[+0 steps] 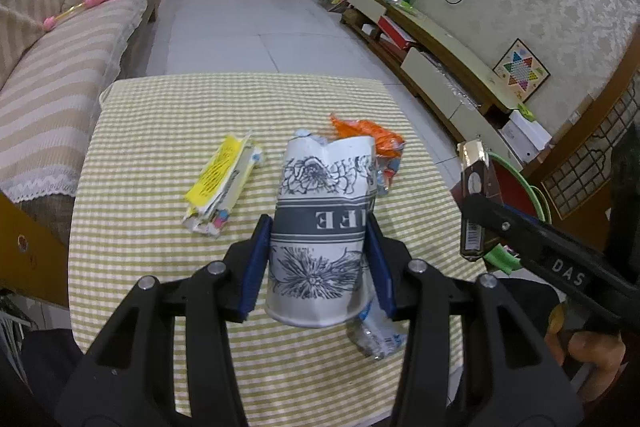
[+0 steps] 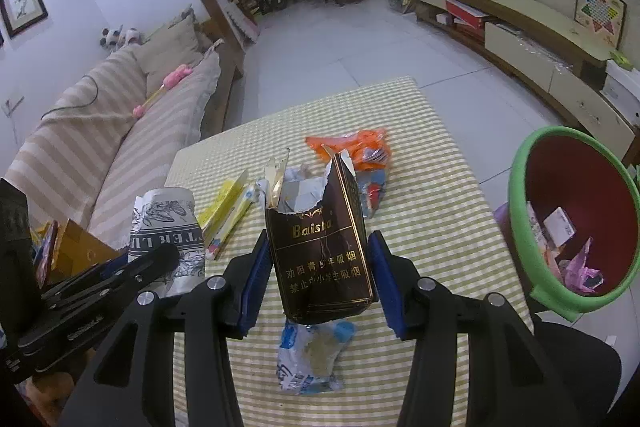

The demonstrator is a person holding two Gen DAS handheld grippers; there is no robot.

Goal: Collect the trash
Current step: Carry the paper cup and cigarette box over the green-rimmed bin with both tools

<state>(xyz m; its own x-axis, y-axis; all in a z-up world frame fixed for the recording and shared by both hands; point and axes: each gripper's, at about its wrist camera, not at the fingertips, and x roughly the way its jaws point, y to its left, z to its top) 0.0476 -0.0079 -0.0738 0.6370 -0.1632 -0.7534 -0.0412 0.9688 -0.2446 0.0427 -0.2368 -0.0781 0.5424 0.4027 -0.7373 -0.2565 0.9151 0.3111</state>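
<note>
You are mid-carry: each tool is clenched on one piece of trash, lifted above the counter (image 1: 168, 115). Your left tool (image 1: 318, 259) grips the paper cup (image 1: 322, 219) across its middle, pads on both sides. Your right tool (image 2: 318, 275) pinches the torn cigarette pack (image 2: 320, 251) upright between its pads. The bin (image 2: 576, 223) stands beside the counter, to the right. Next, I judge, you must swing both over its rim and let go. The yellow wrapper (image 1: 220, 179), orange wrapper (image 2: 356, 147) and blue-white wrapper (image 2: 312, 359) still lie on the cloth.
</note>
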